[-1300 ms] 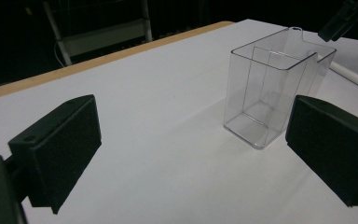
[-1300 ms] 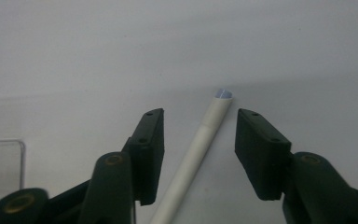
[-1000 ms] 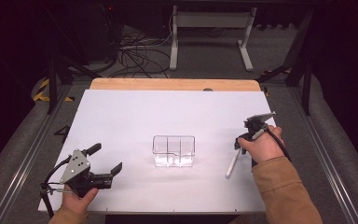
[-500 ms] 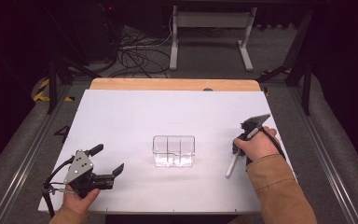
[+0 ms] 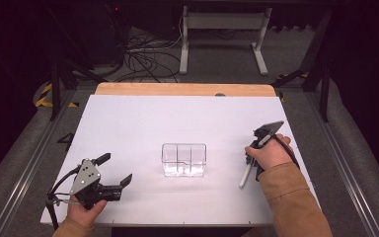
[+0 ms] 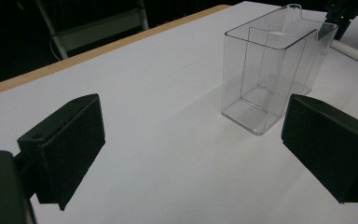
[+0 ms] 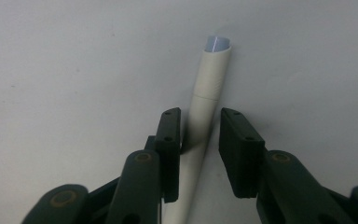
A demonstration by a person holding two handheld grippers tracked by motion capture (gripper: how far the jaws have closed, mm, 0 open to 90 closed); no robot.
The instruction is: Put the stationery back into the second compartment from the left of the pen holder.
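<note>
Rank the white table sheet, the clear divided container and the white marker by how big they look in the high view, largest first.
1. White table sheet, by far the largest.
2. Clear divided container.
3. White marker, a thin stick partly hidden by the right hand.

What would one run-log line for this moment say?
right hand-held gripper: closing around white marker, gap on one side | left hand-held gripper: open | clear organizer: empty
</note>
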